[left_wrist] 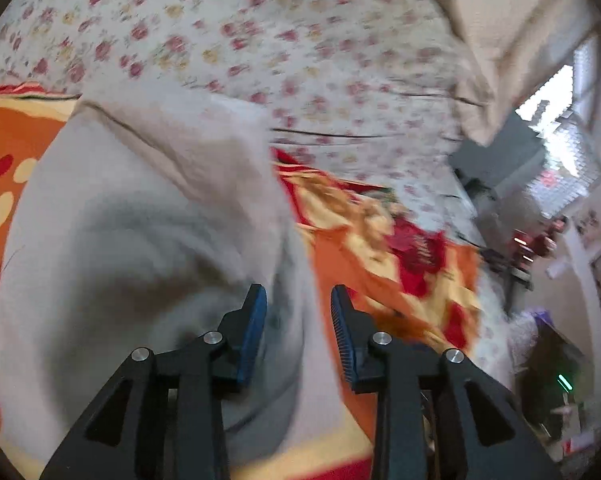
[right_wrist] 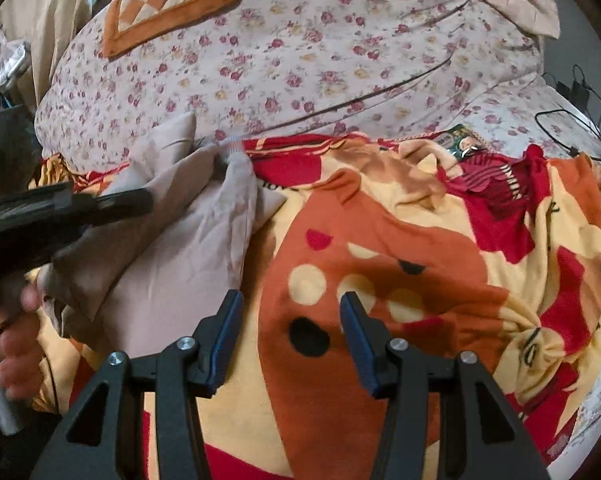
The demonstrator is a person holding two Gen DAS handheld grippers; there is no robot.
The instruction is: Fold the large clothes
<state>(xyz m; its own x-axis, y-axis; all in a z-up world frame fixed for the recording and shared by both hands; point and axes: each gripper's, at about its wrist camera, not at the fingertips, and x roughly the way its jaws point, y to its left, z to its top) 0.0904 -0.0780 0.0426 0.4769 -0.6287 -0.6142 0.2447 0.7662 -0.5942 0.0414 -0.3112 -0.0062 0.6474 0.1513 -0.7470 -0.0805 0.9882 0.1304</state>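
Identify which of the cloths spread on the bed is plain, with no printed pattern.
The pale grey-beige garment is plain; the orange, red and cream blanket beneath it and the rose-printed floral sheet behind are patterned.

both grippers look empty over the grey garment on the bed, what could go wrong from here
1. The left gripper is open above the grey garment, which lies rumpled in folds; a pinch here might catch several layers or just one.
2. The garment rests on a loose orange blanket, so a low grab could take blanket too.
3. The right gripper hovers open over blanket, off the garment, so it may need to shift first.
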